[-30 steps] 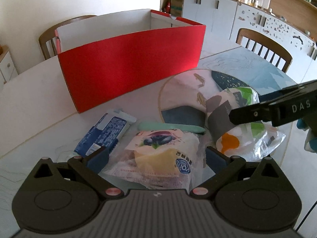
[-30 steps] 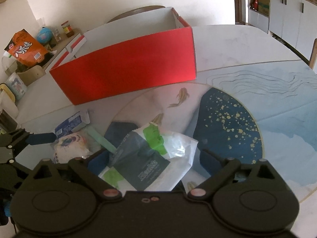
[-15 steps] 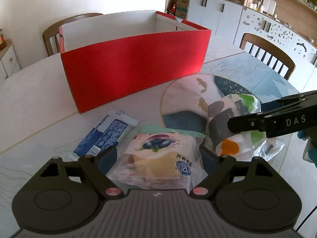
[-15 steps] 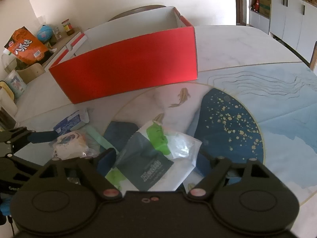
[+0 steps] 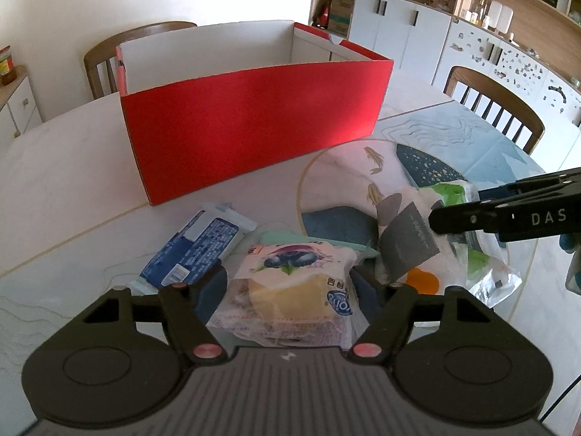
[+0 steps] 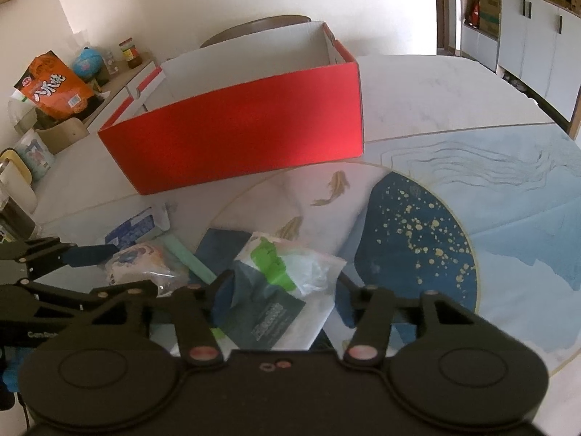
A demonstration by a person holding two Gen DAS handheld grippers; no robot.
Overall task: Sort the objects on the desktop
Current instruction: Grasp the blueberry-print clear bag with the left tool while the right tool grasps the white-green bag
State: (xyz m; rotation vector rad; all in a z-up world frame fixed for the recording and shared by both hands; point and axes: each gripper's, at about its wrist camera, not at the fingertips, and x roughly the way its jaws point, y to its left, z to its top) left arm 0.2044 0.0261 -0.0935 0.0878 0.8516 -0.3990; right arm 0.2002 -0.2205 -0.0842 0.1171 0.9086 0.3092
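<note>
Both pairs of jaws have been closing over the last second, each onto a packet that lay loose between them before. At the left gripper (image 5: 288, 285) the two pads now sit against the sides of the bread packet (image 5: 290, 290), a clear wrapper with a blueberry picture, and seem to pinch it. At the right gripper (image 6: 277, 299) the pads have come in against the white, grey and green bag (image 6: 287, 290), whose film bunches up between them.

From the left gripper, a blue snack packet (image 5: 196, 250) lies flat at ten o'clock, just beside the bread, and a pale green strip (image 5: 316, 239) shows at twelve o'clock behind the bread. The right gripper's bag sits at two o'clock, near the bread. Farther out at twelve o'clock stands the red box (image 5: 254, 123), open-topped, well apart from the packets. Everything rests on the table (image 5: 61, 181), whose mat with fish and a dark blue disc (image 6: 410, 229) lies at one o'clock from the right gripper.
</note>
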